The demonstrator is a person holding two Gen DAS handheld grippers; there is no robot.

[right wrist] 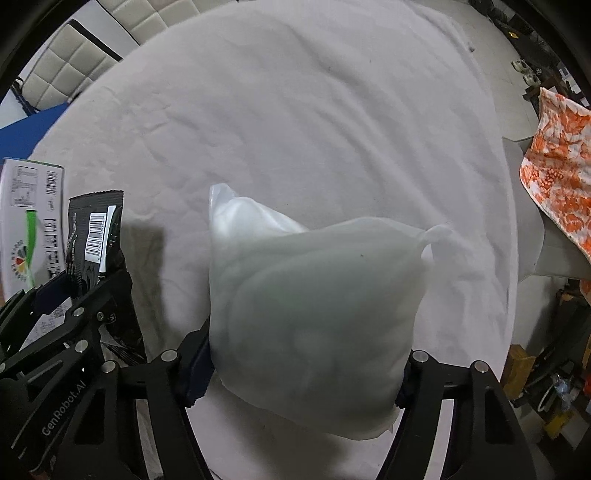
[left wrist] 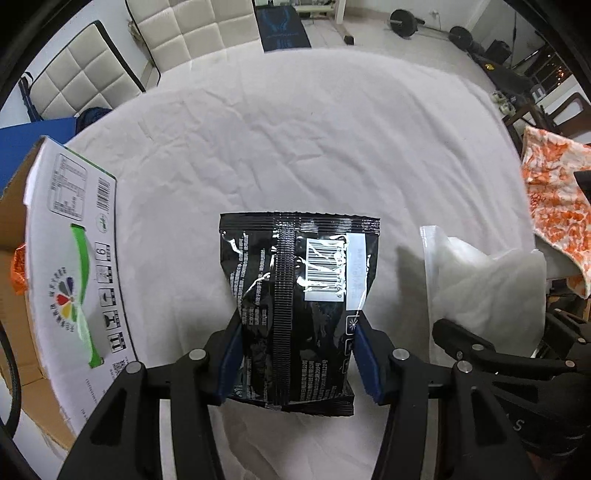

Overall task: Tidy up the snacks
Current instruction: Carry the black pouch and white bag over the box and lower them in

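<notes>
Now the left claw (left wrist: 295,365) squeezes a black bag (left wrist: 295,295), the right claw (right wrist: 306,373) a white bag (right wrist: 314,314); neither is in the box (left wrist: 70,258) yet.

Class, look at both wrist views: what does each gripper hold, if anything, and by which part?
The left gripper pinches the black snack packet across its lower sides. The right gripper clasps the white translucent bag across its lower part.

2 cream quilted chairs (left wrist: 110,51), pale floor (left wrist: 373,22), barbell (left wrist: 428,27) beyond.
</notes>
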